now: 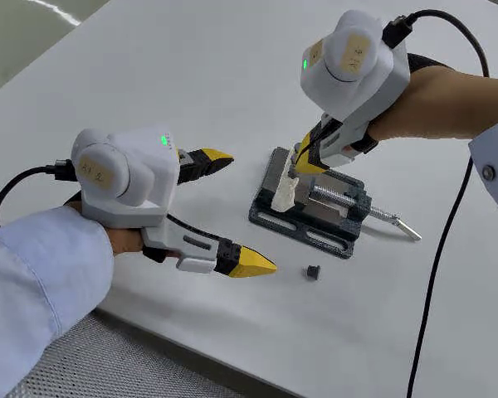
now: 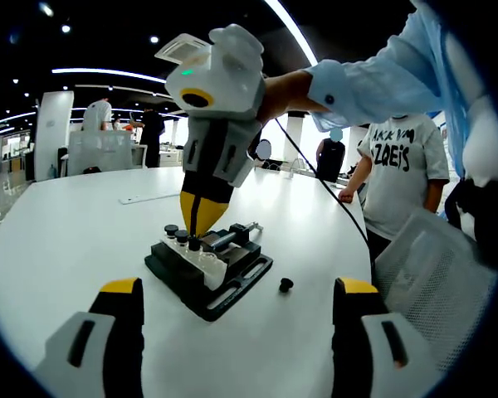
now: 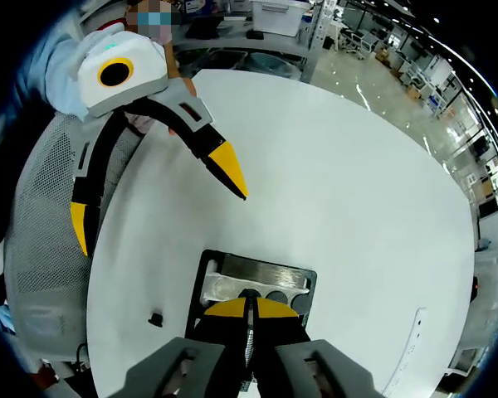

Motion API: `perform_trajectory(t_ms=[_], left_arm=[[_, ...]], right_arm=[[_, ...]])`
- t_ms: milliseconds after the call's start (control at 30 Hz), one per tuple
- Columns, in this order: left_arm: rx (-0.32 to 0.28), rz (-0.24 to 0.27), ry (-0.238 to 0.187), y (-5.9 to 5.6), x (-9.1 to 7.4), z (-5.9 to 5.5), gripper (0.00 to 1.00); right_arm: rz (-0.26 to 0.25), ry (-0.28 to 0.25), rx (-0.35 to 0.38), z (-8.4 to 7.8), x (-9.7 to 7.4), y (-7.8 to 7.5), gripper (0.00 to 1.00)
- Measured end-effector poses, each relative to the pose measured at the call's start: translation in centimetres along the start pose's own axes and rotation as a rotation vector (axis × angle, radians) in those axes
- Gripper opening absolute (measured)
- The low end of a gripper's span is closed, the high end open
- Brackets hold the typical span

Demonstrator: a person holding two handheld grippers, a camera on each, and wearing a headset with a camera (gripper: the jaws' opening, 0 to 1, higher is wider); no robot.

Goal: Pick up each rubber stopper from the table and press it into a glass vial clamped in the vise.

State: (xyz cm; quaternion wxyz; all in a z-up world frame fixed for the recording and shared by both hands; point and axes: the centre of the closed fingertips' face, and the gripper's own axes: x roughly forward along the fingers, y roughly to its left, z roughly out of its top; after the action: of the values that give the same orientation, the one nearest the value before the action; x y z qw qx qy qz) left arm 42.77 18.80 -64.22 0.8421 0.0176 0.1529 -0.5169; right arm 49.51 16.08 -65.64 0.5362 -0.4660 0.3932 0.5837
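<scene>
A black vise [image 1: 336,217] stands on the white table and clamps a row of glass vials [image 1: 284,193]. In the left gripper view, several vials [image 2: 201,259] carry black stoppers [image 2: 173,230]. My right gripper [image 1: 300,166] points straight down with its yellow tips shut, right on top of the near end of the row [image 2: 200,225]; I see nothing between its tips [image 3: 249,308]. One loose black rubber stopper [image 1: 313,271] lies on the table in front of the vise [image 2: 286,284]. My left gripper [image 1: 237,211] hovers left of the vise, open wide and empty [image 2: 239,287].
The vise's screw handle [image 1: 396,220] sticks out to the right. A black cable [image 1: 438,257] hangs from the right gripper across the table. The table's near edge [image 1: 191,352] runs below my left hand. People stand beyond the table [image 2: 398,178].
</scene>
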Motion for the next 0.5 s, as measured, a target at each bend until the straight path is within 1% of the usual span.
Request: perform_trajectory(t_ms=[233, 500], left_arm=[[-0.008, 0.000, -0.007, 0.03, 0.03, 0.15, 0.92], [-0.010, -0.004, -0.011, 0.02, 0.15, 0.20, 0.92]], right_arm=[[-0.001, 0.003, -0.002, 0.06, 0.02, 0.02, 0.00], [-0.008, 0.052, -0.024, 0.16, 0.19, 0.07, 0.00]])
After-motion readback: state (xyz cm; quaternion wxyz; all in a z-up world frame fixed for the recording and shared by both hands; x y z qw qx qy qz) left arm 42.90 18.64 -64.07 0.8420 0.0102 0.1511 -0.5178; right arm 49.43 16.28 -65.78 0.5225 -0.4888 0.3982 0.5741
